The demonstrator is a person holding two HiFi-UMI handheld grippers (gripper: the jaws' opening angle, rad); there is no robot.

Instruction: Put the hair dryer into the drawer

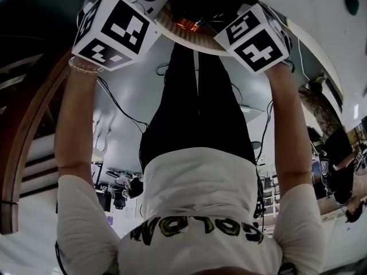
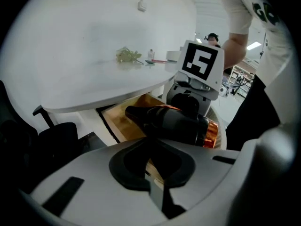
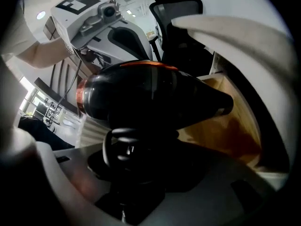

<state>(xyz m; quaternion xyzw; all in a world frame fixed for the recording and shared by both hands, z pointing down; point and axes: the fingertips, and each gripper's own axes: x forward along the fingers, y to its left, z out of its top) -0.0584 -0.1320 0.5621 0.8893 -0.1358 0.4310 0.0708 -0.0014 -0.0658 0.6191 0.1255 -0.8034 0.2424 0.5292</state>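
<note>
**Head view:** Looking steeply down past the person's white shirt and two bare forearms. Holding the left gripper and the right gripper up side by side, marker cubes turned to the camera. Catching only a copper-coloured bit of the hair dryer between the two grippers. Not showing either pair of jaws here.

**Left gripper view:** Looking along jaws pressed together, with only a thin slit below a dark hollow. Gripping nothing that can be made out, with wood showing through the hollow. Facing the black hair dryer just beyond the tips, with the nozzle pointing left and a copper ring at the right end. Showing it hanging in the air over the open drawer, not lying inside. Showing the drawer just under the round white surface, with a small green sprig lying on top.

**Right gripper view:** Pinching the dryer's dark handle between the jaws, with the body directly above them. Pointing the nozzle to the right, toward the drawer's wooden inside. Showing the left gripper across the dryer at upper left and a black office chair behind.
</note>
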